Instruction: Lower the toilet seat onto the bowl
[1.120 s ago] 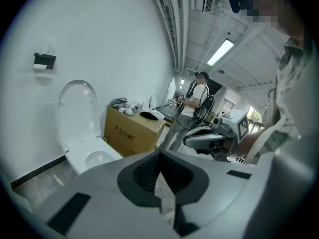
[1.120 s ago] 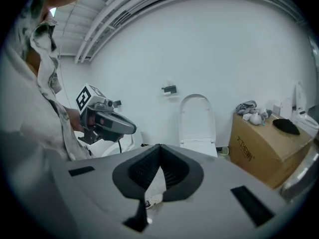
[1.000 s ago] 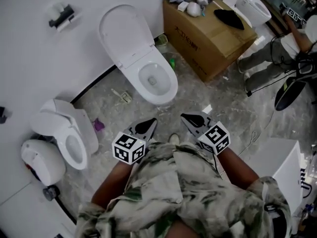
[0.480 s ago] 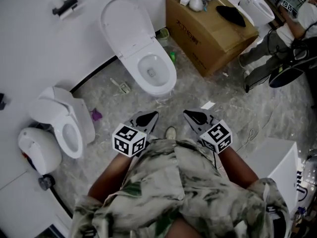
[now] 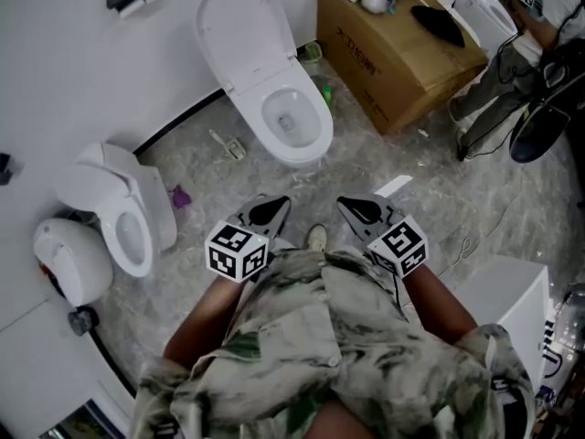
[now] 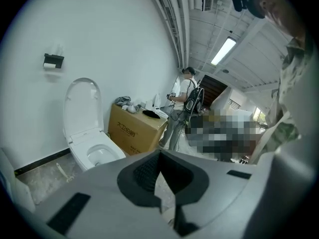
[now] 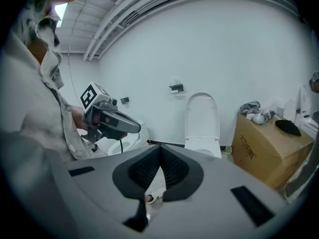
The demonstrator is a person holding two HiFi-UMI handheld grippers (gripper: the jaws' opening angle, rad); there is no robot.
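A white toilet stands against the wall with its seat and lid [image 5: 245,30] raised upright over the open bowl [image 5: 291,122]. In the left gripper view the raised seat [image 6: 82,108] and the bowl [image 6: 99,156] are at left; in the right gripper view the toilet [image 7: 202,118] is centre right. My left gripper [image 5: 272,208] and right gripper [image 5: 349,208] are held side by side close to my body, well short of the bowl. Both are shut with nothing between the jaws, as seen on the left gripper [image 6: 159,154] and the right gripper [image 7: 160,149].
A cardboard box [image 5: 398,39] with cloth and small items on top stands right of the toilet. A second white toilet [image 5: 123,218] is at left. A person [image 5: 512,71] stands at upper right. A white cabinet [image 5: 512,291] is at right. Small litter lies on the marble floor.
The head view has shifted, so the toilet and box now sit higher and further right in the frame. Both grippers stay shut in front of my body.
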